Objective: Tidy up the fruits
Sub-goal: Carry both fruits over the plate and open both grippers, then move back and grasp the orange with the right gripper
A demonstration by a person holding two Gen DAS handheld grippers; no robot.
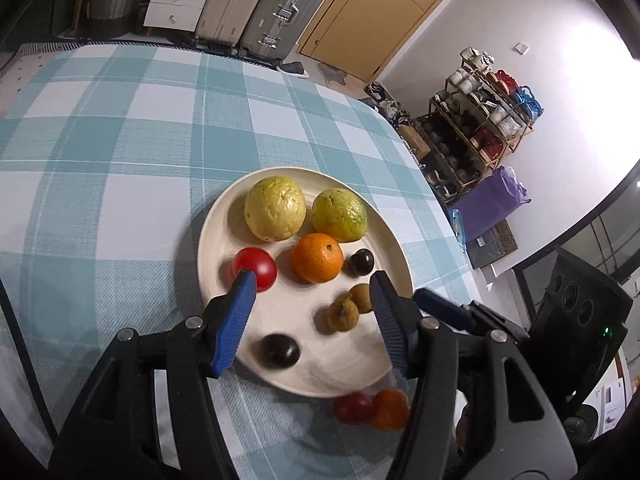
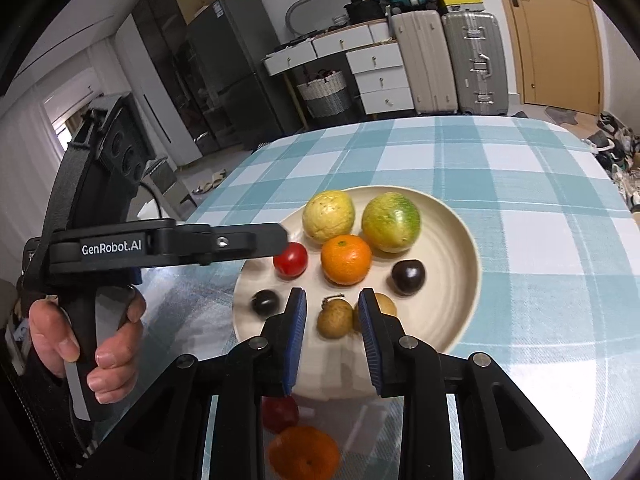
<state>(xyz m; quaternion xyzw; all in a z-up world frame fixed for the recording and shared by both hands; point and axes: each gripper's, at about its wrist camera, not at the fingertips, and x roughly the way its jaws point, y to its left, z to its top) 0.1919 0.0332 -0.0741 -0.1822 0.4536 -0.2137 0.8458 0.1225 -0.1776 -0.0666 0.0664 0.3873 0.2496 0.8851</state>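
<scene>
Both grippers, left and right, hover jaws spread, empty; crowded plate, so grabbing the longan risks nudging neighbours.

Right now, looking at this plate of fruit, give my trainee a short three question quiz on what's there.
1. True or false: the round orange mandarin on the cream ceramic plate lies between the red tomato and a dark purple plum.
2. How many large yellow-green guavas lie on the plate?
A. one B. two C. three
3. Fill in: the right tongs stand open over the small brown ______.

Key: 1 true; 2 B; 3 longan.
</scene>
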